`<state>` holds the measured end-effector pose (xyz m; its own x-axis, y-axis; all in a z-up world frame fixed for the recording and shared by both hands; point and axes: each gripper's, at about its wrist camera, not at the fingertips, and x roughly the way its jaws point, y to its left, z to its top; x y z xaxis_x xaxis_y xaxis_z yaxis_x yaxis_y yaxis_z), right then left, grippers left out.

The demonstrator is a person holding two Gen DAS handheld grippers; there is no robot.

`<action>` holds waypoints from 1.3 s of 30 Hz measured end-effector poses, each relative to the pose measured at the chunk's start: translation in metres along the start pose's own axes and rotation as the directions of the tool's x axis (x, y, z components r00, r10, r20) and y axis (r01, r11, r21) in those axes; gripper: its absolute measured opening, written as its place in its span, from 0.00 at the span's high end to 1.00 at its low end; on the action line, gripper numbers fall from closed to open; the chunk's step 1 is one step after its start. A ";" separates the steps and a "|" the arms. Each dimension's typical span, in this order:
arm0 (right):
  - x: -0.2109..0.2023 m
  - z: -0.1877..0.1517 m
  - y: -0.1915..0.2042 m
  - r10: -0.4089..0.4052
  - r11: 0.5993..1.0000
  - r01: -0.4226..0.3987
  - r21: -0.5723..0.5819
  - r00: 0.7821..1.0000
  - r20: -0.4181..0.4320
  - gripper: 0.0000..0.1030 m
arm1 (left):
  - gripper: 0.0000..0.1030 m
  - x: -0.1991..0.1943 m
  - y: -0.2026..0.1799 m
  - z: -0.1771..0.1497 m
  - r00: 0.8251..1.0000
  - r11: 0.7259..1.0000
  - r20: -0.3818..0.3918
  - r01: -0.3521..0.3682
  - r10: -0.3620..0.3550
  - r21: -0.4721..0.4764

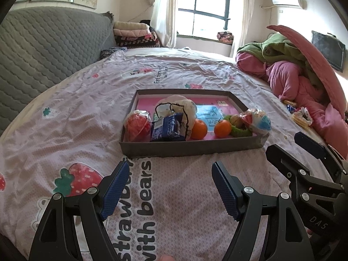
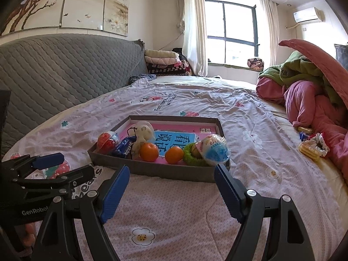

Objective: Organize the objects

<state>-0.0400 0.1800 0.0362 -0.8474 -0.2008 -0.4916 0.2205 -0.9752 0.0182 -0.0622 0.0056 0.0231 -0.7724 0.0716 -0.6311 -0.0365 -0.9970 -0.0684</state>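
A shallow grey box (image 1: 189,149) (image 2: 156,170) with a pink lining lies on the bed sheet in front of both grippers. It holds two oranges (image 1: 199,129) (image 2: 149,151), a red wrapped ball (image 1: 137,126), a blue snack pack (image 1: 166,128), a white plush toy (image 2: 143,130), a green ring (image 2: 191,159) and a white-and-blue egg-shaped pack (image 2: 216,150). My left gripper (image 1: 170,163) stands open just short of the box's near wall, with nothing between its fingers. My right gripper (image 2: 171,167) is open too, empty, close to the near wall.
A yellow biscuit pack (image 2: 308,151), a scrunchie (image 2: 318,142) and a blue wrapper lie loose on the sheet at the right. Behind them is a pile of pink and green bedding (image 2: 308,100). A grey quilted headboard (image 1: 47,50) runs along the left.
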 end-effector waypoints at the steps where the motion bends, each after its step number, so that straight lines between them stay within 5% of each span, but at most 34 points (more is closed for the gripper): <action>1: 0.001 -0.001 0.000 0.001 1.000 -0.001 0.001 1.000 -0.003 0.23 | 0.23 0.001 -0.001 -0.001 1.000 1.000 -0.002 0.000 0.000 0.001; 39: 0.017 -0.034 -0.004 0.018 0.998 -0.016 0.054 0.999 -0.039 0.23 | 0.23 0.023 0.013 -0.024 0.999 1.000 -0.036 -0.015 0.015 -0.019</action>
<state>-0.0389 0.1841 -0.0013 -0.8239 -0.2149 -0.5243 0.2077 -0.9754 0.0735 -0.0654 -0.0046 -0.0104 -0.7493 0.0579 -0.6597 -0.0122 -0.9972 -0.0737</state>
